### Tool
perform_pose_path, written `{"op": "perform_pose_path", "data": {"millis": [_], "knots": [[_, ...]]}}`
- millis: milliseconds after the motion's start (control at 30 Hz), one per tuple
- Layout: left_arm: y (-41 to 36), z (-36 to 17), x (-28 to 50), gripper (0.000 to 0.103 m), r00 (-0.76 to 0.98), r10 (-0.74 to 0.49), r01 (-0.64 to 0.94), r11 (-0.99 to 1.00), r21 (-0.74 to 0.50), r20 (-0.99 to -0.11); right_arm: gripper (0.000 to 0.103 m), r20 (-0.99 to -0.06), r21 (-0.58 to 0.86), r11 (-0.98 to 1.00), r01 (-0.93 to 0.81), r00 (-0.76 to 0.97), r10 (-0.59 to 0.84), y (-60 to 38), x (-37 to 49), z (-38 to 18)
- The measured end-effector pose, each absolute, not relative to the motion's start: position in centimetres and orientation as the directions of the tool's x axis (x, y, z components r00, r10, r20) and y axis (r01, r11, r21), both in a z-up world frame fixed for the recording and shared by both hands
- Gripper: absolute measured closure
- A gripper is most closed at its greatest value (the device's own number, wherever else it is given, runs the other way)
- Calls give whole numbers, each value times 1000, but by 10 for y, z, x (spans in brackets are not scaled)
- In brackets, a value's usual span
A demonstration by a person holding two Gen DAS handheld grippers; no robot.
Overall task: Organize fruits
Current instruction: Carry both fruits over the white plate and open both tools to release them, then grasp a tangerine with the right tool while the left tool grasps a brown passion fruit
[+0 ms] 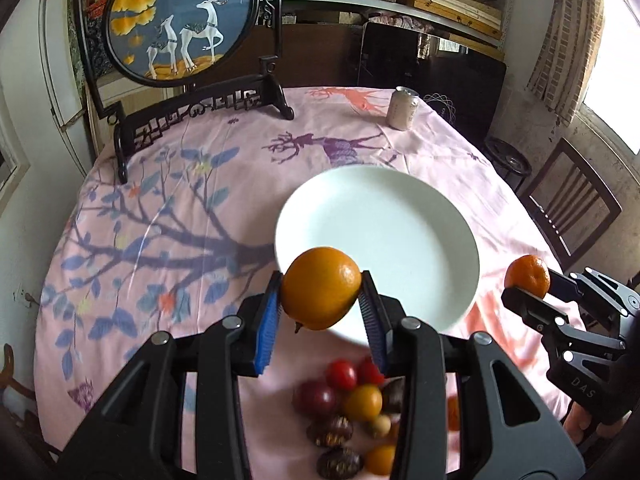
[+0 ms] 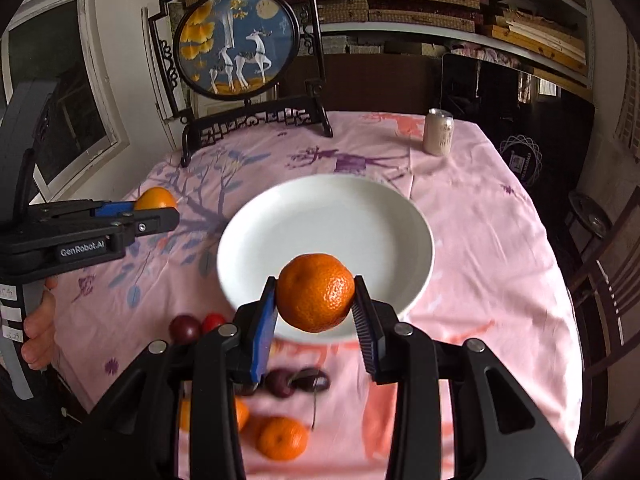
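My left gripper [image 1: 320, 294] is shut on a smooth orange [image 1: 320, 286] and holds it above the near rim of a white plate [image 1: 400, 236]. My right gripper [image 2: 315, 300] is shut on a mandarin [image 2: 315, 298] above the near rim of the same plate [image 2: 332, 224]. Each gripper shows in the other view: the right one with its mandarin [image 1: 527, 276] at the right, the left one with its orange [image 2: 155, 199] at the left. The plate holds nothing. Loose small fruits lie on the cloth below: red and yellow tomatoes [image 1: 352, 388], dark chestnut-like pieces [image 1: 332, 432], plums [image 2: 185, 328], mandarins [image 2: 282, 438].
The round table wears a pink flowered cloth [image 1: 180, 240]. A framed deer screen on a black stand [image 1: 180, 20] is at the back left. A drink can [image 1: 402, 108] stands at the back. A wooden chair [image 1: 568, 208] is by the table's right side.
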State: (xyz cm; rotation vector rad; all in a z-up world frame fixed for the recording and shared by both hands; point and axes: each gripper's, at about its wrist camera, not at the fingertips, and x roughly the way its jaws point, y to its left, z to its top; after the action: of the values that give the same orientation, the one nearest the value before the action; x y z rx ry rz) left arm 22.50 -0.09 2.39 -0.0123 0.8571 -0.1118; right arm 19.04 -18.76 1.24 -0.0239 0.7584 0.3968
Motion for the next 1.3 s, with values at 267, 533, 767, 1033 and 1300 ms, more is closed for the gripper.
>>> {"op": "perform_pose_path", "data": {"millis": [267, 533, 767, 1033, 1300], "knots": [[-27, -22, 359, 65, 539, -144, 76, 990, -122, -830, 66, -805, 179, 910, -374, 477, 354, -180, 344, -41], [-34, -60, 393, 60, 462, -143, 52, 990, -134, -875, 52, -865, 80, 920, -383, 433, 256, -161, 377, -85], [-3, -10, 331, 28, 573, -170, 61, 984, -165, -802, 42, -789, 69, 934, -352, 553, 267, -184, 323, -26], [14, -14, 163, 15, 686, -130, 87, 991, -97, -716, 5, -675, 77, 959, -273, 694, 252, -203, 150, -13], [45, -54, 90, 15, 667, -37, -3, 999, -53, -745, 5, -701, 46, 959, -279, 676, 230, -196, 85, -30]]}}
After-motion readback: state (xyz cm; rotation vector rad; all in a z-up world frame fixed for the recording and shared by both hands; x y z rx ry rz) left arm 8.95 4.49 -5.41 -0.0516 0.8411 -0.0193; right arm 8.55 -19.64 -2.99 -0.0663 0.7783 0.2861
